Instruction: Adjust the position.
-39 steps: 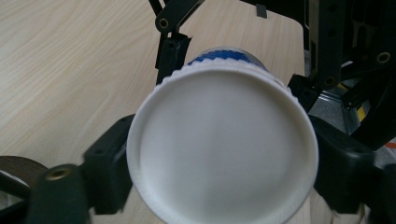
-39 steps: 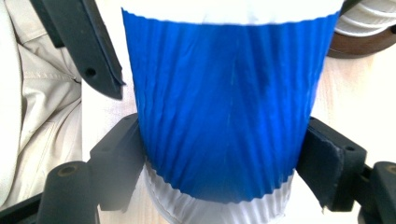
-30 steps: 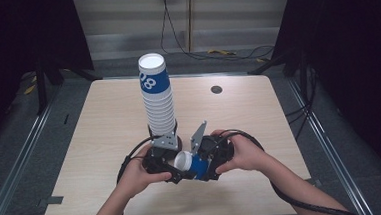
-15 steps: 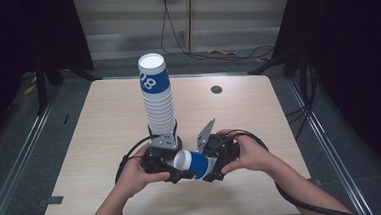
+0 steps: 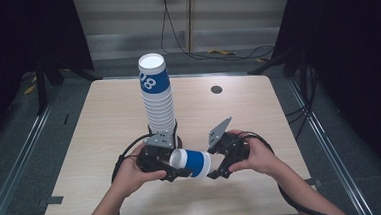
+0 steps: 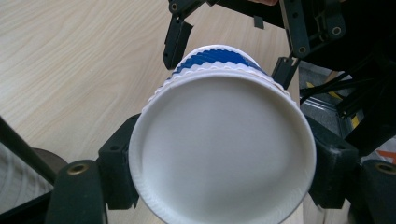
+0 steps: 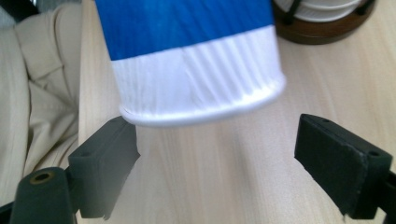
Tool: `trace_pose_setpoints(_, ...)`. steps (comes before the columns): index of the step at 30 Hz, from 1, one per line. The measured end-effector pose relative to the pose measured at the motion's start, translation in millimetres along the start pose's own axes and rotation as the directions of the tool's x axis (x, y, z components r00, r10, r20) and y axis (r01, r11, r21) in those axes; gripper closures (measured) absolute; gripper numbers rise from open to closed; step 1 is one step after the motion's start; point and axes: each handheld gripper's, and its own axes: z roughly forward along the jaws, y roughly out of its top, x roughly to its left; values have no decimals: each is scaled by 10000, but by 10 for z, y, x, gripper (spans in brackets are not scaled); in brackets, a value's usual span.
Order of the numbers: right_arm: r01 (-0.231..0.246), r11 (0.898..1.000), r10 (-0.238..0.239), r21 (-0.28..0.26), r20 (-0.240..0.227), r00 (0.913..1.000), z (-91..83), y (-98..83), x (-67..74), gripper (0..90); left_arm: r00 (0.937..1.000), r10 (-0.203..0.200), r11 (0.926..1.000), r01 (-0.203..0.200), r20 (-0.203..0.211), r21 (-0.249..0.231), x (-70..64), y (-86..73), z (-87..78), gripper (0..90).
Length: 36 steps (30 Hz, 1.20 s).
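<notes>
From above, a tall stack of cups (image 5: 156,97) stands in the middle of the table (image 5: 104,128), and below it, toward the lower middle of the frame, a single blue-and-white cup (image 5: 192,162) lies on its side between the two hands. The left gripper (image 5: 168,165) has its jaws clamped on the cup's closed end. The right gripper (image 5: 221,160) sits just beside the cup's open rim, and its jaws have just been opening; they now stand wide apart, not pressing on the cup.

The left gripper view gives what the high view cannot: the white bottom of the cup (image 6: 219,144) head-on, with a black jaw pressed against each side, and the right gripper (image 6: 233,42) beyond it at the top of the frame.

The right gripper view shows the cup's rim (image 7: 196,100) hanging in the upper half, both jaws spread to the sides below it, the left one just beside the rim. In the upper right corner sits the dark round base (image 7: 322,23) of the stack; at the left edge, beige trousers (image 7: 32,84).
</notes>
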Motion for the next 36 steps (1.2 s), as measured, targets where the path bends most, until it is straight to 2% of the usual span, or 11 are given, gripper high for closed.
trace_pose_setpoints(1,0,10000,0,0,0,10000,0,0,0,126,10000,0,10000,0,0,0,0,0,0,272)
trace_pose_setpoints(2,-165,9991,166,-387,37,9999,-26,-37,-14,126,10000,-84,10000,84,17,13,5,-9,-6,272)
trace_pose_setpoints(5,-196,9976,202,-668,86,9998,-46,-64,-18,126,10000,-83,9999,83,-22,-68,13,-13,-15,272)
trace_pose_setpoints(6,-278,9946,281,-1001,20,9996,-71,-100,-22,126,9999,-134,9998,135,14,-125,10,-15,-19,272)
trace_pose_setpoints(11,-448,9886,451,-1437,-11,9990,-88,-150,-25,127,9999,-129,9998,128,-24,-143,12,-10,-35,271)
trace_pose_setpoints(14,-475,9812,443,-1872,-212,9988,-79,-192,-11,126,9999,-91,9999,90,-51,-117,16,-17,-34,271)
trace_pose_setpoints(19,-426,9755,390,-2158,-207,9990,-74,-201,2,126,9998,-145,9999,145,-128,-29,35,-35,-29,271)
trace_pose_setpoints(28,-461,9690,415,-2426,-239,9989,-65,-199,13,127,9995,-219,9997,215,-210,-151,50,-45,-43,270)
trace_pose_setpoints(29,-455,9682,415,-2460,-213,9989,-61,-197,17,126,9992,-346,9991,341,-217,-242,53,-55,-36,270)
trace_pose_setpoints(32,-471,9621,400,-2687,-318,9987,-50,-192,24,126,9991,-379,9991,375,-206,-217,59,-62,-34,270)
trace_pose_setpoints(36,-477,9593,409,-2784,-302,9987,-16,-176,25,126,9991,-397,9989,394,-112,-245,51,-55,-16,270)
